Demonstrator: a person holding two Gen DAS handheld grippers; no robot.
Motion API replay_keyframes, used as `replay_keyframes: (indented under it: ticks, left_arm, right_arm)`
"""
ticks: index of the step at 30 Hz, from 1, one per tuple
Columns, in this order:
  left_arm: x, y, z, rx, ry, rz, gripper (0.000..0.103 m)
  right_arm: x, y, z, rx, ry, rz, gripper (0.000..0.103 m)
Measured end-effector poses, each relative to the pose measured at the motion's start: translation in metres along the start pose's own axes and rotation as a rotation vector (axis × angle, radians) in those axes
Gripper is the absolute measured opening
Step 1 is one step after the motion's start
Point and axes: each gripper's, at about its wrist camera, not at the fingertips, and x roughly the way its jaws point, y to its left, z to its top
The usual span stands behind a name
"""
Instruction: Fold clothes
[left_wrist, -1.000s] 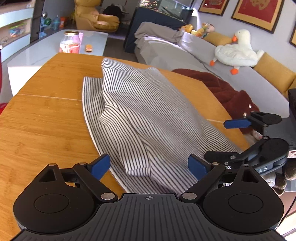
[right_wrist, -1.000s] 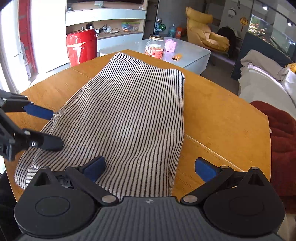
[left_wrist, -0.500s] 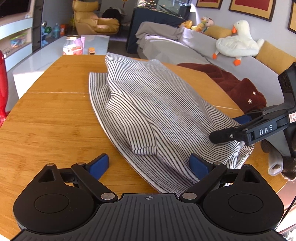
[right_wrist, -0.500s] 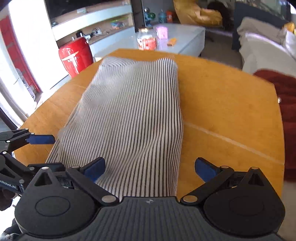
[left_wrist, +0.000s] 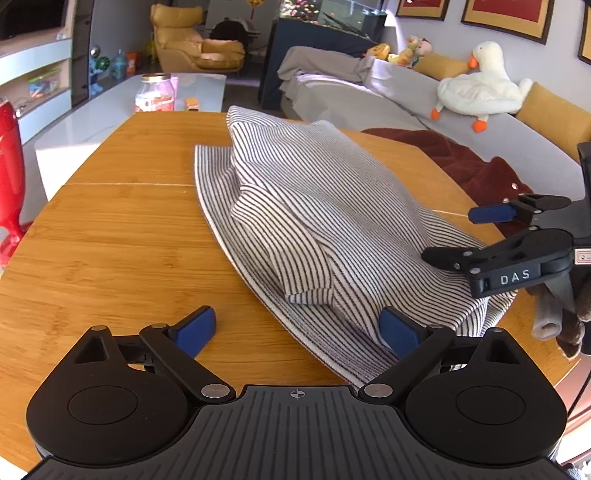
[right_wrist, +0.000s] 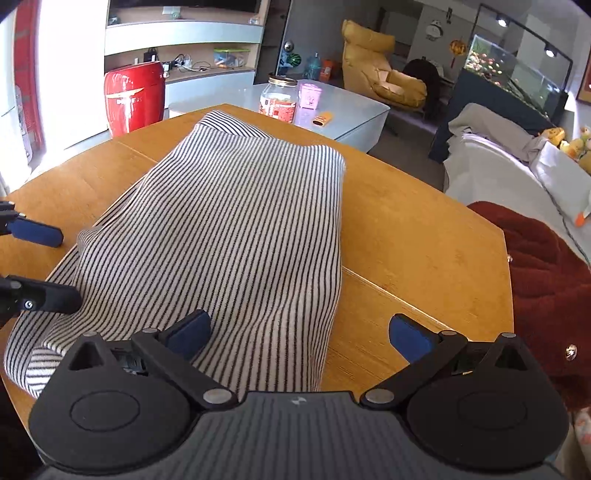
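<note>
A black-and-white striped garment (left_wrist: 317, 221) lies partly folded on the round wooden table (left_wrist: 110, 236); it also shows in the right wrist view (right_wrist: 229, 229). My left gripper (left_wrist: 297, 328) is open and empty at the garment's near hem, one pad over bare wood. My right gripper (right_wrist: 299, 332) is open and empty over the near right edge of the garment. It also shows at the right of the left wrist view (left_wrist: 458, 236), one finger resting on the cloth. The left gripper appears at the left edge of the right wrist view (right_wrist: 44, 266).
A dark red fleece (right_wrist: 546, 266) lies off the table's right side. A low white table with a jar (right_wrist: 279, 99) stands beyond. A red stool (right_wrist: 133, 96), a grey sofa with a plush duck (left_wrist: 480, 88) and a yellow armchair (right_wrist: 384, 77) surround the table.
Both grippers have drawn back toward the near edge of the table. The garment has stayed folded over and settled flatter.
</note>
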Motion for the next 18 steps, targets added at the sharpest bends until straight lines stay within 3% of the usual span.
replay_keyframes:
  ticks: [7, 10, 15, 18]
  left_arm:
    - [-0.003, 0.002, 0.000, 0.001, 0.005, 0.011, 0.099]
    - [-0.006, 0.003, 0.000, -0.001, 0.001, 0.012, 0.099]
    - [-0.020, -0.008, 0.008, 0.019, -0.035, -0.033, 0.099]
    - [-0.023, -0.021, 0.010, 0.060, -0.039, -0.058, 0.099]
  right_arm:
    - [-0.036, 0.004, -0.002, -0.022, -0.053, 0.045, 0.103]
    - [-0.030, 0.015, -0.030, -0.016, 0.019, 0.055, 0.103]
    - [-0.033, 0.011, -0.050, 0.064, -0.021, 0.063, 0.103]
    - [-0.047, 0.000, -0.039, 0.068, -0.054, 0.079, 0.103]
